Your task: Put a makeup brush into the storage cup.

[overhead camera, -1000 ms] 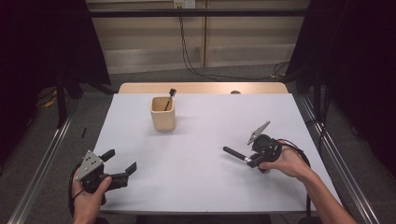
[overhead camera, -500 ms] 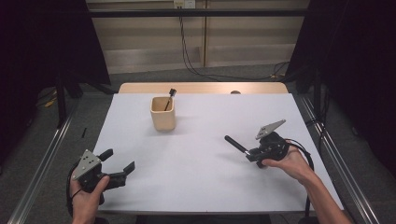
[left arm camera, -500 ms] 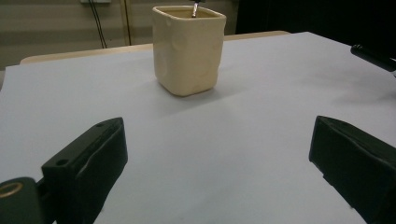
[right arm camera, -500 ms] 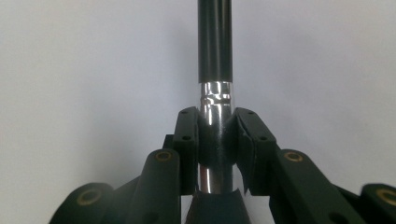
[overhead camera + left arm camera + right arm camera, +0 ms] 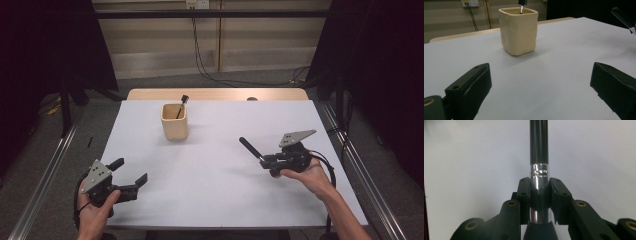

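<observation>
My right gripper (image 5: 267, 160) is at the right of the white table (image 5: 215, 185), shut on a black rod (image 5: 250, 148) that points left and away. In the right gripper view the pads (image 5: 524, 195) clamp the rod's silver collar (image 5: 539, 176), and its black shaft (image 5: 539, 142) runs straight out ahead. My left gripper (image 5: 131, 171) rests near the front left edge, open with nothing between its jaws. In the left gripper view it (image 5: 540, 83) faces a cream cup (image 5: 518, 30). The cup (image 5: 174, 121) holds a thin dark stick (image 5: 181, 105).
A wooden strip (image 5: 215, 94) runs along the table's far edge. Metal rails (image 5: 360, 165) flank the table on both sides. Cables hang down the wall behind (image 5: 200, 45). The tip of the held rod (image 5: 624, 18) shows at the top right of the left gripper view.
My right hand has shifted slightly right and turned, swinging the rod's tip farther from me. The left gripper has stayed put.
</observation>
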Tool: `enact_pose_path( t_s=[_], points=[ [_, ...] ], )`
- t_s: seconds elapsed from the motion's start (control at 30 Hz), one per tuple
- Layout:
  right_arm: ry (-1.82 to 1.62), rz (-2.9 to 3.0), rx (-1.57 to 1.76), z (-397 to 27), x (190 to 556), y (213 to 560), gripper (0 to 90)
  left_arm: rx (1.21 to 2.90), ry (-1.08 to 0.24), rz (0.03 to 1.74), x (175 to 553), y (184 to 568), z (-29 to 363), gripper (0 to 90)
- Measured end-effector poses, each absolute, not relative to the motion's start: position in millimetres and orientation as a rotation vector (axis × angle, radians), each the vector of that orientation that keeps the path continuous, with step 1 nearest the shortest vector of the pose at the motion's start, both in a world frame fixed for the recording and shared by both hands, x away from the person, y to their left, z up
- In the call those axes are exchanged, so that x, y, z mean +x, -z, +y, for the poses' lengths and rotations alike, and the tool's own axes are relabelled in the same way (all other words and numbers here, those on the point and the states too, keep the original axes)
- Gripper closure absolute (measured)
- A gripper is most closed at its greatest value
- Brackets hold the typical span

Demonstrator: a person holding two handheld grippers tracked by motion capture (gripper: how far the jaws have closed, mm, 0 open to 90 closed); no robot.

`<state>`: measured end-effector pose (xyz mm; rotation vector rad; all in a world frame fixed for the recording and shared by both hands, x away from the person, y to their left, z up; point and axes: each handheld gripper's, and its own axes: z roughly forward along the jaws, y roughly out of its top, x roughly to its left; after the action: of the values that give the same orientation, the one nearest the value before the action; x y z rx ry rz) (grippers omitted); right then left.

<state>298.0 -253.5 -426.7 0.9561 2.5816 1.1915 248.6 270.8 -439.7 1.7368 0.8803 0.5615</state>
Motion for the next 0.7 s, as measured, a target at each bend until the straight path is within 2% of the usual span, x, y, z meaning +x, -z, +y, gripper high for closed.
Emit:
enact_pose_path(
  t_s=[0.3, 0.7],
  points=[
    [-1.328, 2.54, 0.92, -251, 293, 420, 71.5, 1.741, -0.528, 0.853, 247, 438, 267, 3.6],
    [-1.348, 2.589, 0.843, -225, 286, 416, 71.5, 1.712, -0.48, 0.816, 244, 436, 255, 3.2]
  ],
)
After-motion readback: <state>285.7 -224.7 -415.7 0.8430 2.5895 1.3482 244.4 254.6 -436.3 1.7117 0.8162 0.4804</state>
